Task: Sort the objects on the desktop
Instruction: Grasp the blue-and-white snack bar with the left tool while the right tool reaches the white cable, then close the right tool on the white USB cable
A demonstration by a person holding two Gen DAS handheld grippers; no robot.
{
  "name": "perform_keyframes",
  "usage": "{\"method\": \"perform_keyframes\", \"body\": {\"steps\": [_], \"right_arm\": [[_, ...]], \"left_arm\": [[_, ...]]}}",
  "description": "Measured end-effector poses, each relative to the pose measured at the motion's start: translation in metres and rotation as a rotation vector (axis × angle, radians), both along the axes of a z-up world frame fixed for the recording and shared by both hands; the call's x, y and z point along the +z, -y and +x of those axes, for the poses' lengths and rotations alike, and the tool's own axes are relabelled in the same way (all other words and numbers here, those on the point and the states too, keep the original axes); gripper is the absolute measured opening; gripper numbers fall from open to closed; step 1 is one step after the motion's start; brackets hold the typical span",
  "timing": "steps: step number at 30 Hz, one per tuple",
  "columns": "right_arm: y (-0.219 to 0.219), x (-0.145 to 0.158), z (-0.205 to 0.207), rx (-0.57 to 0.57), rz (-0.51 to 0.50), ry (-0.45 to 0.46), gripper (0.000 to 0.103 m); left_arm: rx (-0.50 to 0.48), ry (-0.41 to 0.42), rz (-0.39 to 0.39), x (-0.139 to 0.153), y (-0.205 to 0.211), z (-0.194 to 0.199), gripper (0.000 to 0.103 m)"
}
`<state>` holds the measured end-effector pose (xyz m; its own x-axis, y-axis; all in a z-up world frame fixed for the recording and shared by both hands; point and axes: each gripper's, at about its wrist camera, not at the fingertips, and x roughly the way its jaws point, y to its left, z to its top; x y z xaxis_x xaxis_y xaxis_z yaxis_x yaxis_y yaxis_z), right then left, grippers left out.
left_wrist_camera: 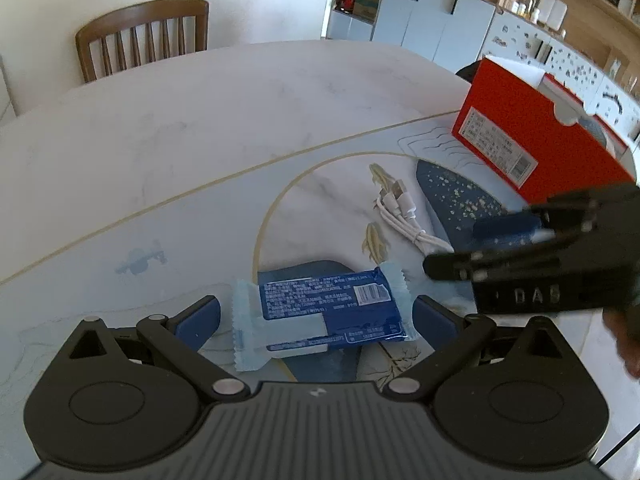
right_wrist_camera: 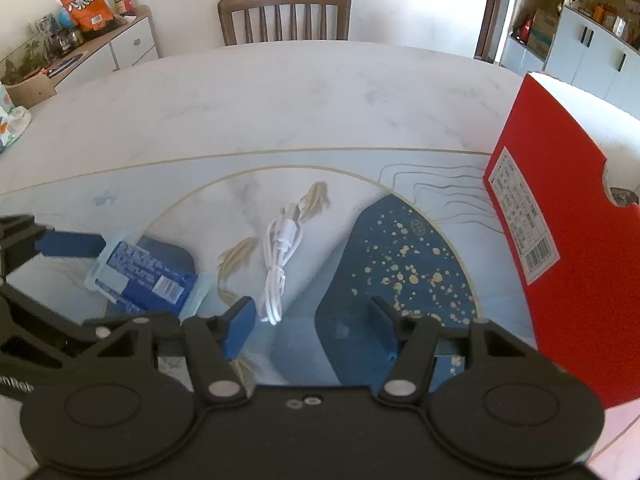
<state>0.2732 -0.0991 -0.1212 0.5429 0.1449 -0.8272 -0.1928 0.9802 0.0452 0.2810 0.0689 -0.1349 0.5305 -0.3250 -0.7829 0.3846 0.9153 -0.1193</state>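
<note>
On the marble table (left_wrist_camera: 168, 128), within its painted blue-and-gold ring, three loose items and one box were recorded.

Item one: a blue snack packet (left_wrist_camera: 324, 310) with pale crimped ends, lying flat, printed label and barcode facing up. It sat between the blue pads of the left gripper (left_wrist_camera: 316, 320), whose jaws stood wide apart on either side of it, released and not pressing the wrapper. In the right wrist view the same snack packet (right_wrist_camera: 146, 276) appeared at the lower left, one left-gripper finger at its far end.

Item two: a white cable (right_wrist_camera: 280, 256), bundled into a loose loop, plugs toward the far side, lying near the middle of the ring, apart from the packet. The right gripper (right_wrist_camera: 312, 326) hung just short of it, jaws parted and holding nothing, the cable's near end just beside the left pad (right_wrist_camera: 240, 326).

Item three: a red box (right_wrist_camera: 568, 240), standing at the right edge of the table, white label with barcode on its near face, well apart from cable and packet.

Beyond the table: a wooden chair (right_wrist_camera: 284, 14) against the wall.
</note>
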Motion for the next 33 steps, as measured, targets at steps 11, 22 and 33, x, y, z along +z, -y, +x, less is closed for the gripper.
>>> {"method": "perform_keyframes", "body": {"steps": [11,22,33], "right_arm": [[-0.012,-0.001,0.016,0.02,-0.009,0.003,0.055],[-0.018,-0.001,0.004,0.044,-0.023,0.025,0.02],[-0.006,0.003,0.002,0.014,0.008,0.0,0.009]], "left_arm": [[-0.004,0.05,0.063,-0.005,0.018,-0.006,0.103],[0.015,0.065,0.043,-0.002,0.014,-0.006,0.091],[0.008,0.053,0.03,0.003,0.013,-0.008,0.075]]}}
